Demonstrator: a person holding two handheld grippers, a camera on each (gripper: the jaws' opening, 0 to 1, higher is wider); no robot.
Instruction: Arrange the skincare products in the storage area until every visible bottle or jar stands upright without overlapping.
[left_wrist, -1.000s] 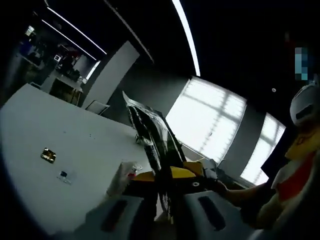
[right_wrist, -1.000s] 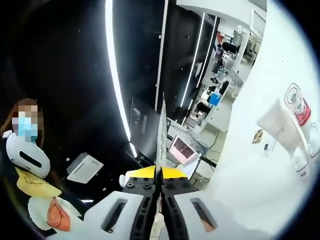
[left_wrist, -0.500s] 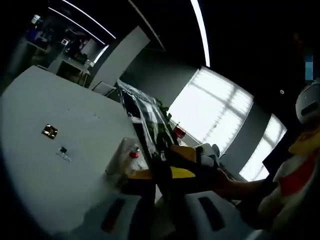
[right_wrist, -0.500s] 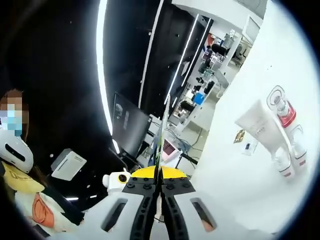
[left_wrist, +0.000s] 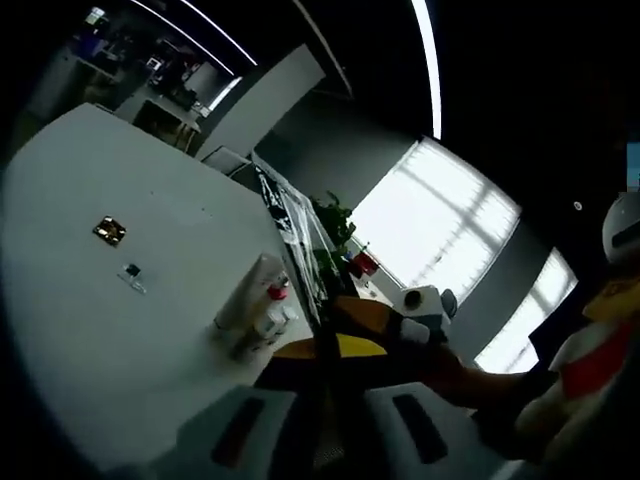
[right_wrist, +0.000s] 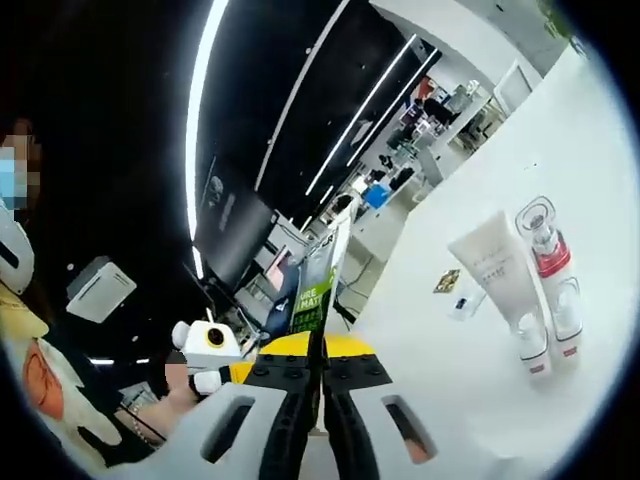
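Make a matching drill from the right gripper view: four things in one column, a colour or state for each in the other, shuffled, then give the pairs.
Things:
1. tube
2. pump bottle
3. sachet
4. small square packet

Descriptions:
A. gold, lying flat on the white table
B. white, standing cap down
C. thin, with a green label, pinched in the shut right tongs
D. clear with a red band

Pairs: 1-B, 2-D, 3-C, 4-A
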